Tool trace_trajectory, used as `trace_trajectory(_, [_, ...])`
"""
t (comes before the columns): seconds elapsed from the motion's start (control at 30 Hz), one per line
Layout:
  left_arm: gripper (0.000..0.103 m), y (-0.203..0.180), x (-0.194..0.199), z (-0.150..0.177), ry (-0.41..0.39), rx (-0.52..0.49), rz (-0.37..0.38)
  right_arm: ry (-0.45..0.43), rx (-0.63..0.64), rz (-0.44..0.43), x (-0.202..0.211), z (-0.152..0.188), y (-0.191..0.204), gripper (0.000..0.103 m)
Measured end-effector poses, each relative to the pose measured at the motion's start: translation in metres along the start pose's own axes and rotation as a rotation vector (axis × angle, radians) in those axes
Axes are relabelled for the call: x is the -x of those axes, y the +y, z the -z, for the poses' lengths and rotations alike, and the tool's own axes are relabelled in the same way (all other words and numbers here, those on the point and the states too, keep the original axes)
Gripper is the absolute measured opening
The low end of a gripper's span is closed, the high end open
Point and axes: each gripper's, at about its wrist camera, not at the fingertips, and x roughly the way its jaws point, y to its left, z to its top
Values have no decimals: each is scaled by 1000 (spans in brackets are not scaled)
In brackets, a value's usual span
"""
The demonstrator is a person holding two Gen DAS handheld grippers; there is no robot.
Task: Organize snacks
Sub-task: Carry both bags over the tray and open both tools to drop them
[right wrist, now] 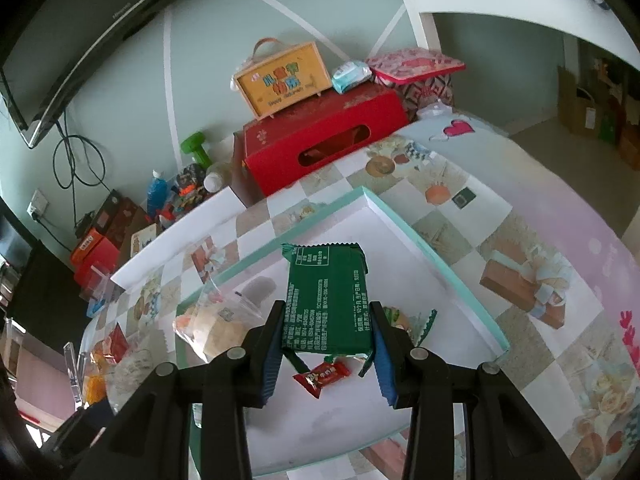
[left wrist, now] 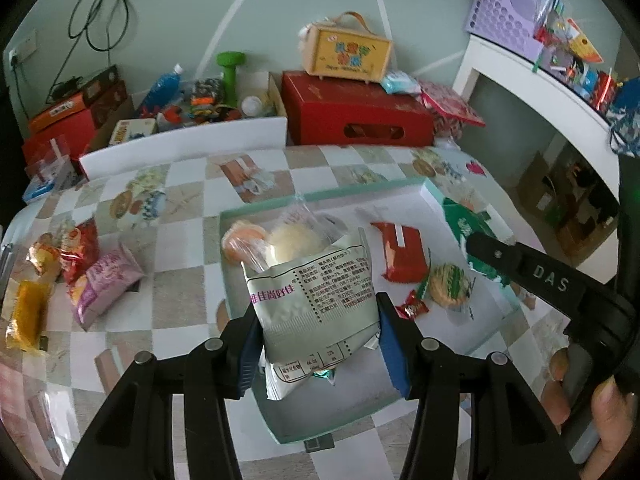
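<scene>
My left gripper (left wrist: 318, 324) is shut on a pale grey-green snack packet (left wrist: 316, 296), held over the shallow mint-rimmed tray (left wrist: 320, 197). In that tray lie a clear bag of round buns (left wrist: 276, 240), a red wrapper (left wrist: 402, 254), a round biscuit in clear wrap (left wrist: 448, 282) and a small red candy (left wrist: 412, 307). My right gripper (right wrist: 326, 340) is shut on a dark green packet (right wrist: 326, 300), also above the tray (right wrist: 416, 236). Below it lie the small red candy (right wrist: 322, 376) and the bun bag (right wrist: 216, 326). The right gripper's finger (left wrist: 520, 268) shows in the left wrist view.
Loose snacks lie on the checked cloth left of the tray: a pink packet (left wrist: 106, 284), a red packet (left wrist: 80, 250), a yellow one (left wrist: 26, 316). Behind the table stand a red box (left wrist: 356, 112), a yellow case (left wrist: 346, 50) and a white shelf (left wrist: 532, 76). A hand (left wrist: 608, 412) grips the right handle.
</scene>
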Motion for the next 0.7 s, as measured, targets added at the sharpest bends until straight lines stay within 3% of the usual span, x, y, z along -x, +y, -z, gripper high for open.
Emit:
trace_trajectory(0.27, [54,0,-22,2,23,-16,-23,72,39,-2,-24,10,10,42])
trace_trajectory(0.7, [55,1,-34,2,24,-19,-33,106,71,6,-33,14,17,42])
